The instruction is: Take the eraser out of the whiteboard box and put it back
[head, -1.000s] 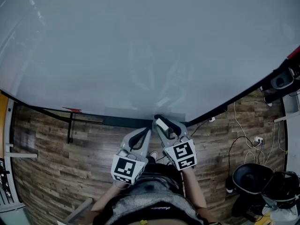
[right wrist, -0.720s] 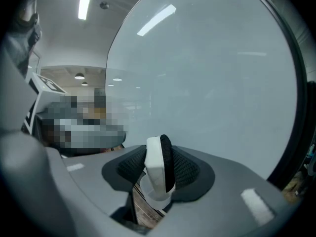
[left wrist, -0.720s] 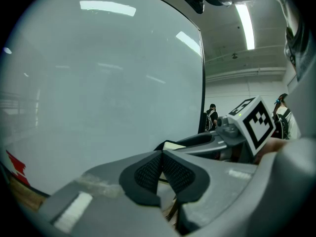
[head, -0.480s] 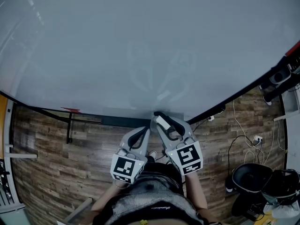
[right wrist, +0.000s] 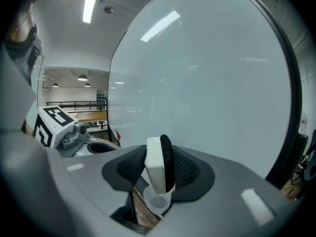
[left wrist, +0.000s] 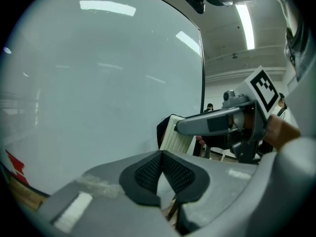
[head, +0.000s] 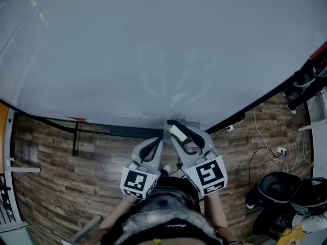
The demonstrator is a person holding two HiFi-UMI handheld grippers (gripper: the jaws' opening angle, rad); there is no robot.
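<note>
Jaws of the right gripper (right wrist: 159, 171) clamp the eraser (right wrist: 153, 161) edge-up above what may be the box (right wrist: 159, 202), ready for return; the left gripper (left wrist: 162, 173) sits closed, empty.

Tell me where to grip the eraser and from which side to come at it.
Grip it across its thin side, as the right gripper has it now: one pad on the flat white back of the eraser, the other on its black felt. Those broad parallel faces should suit the pads. Come in at a narrow edge.

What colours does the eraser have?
The eraser is white with a black side; the right gripper view shows it best.
</note>
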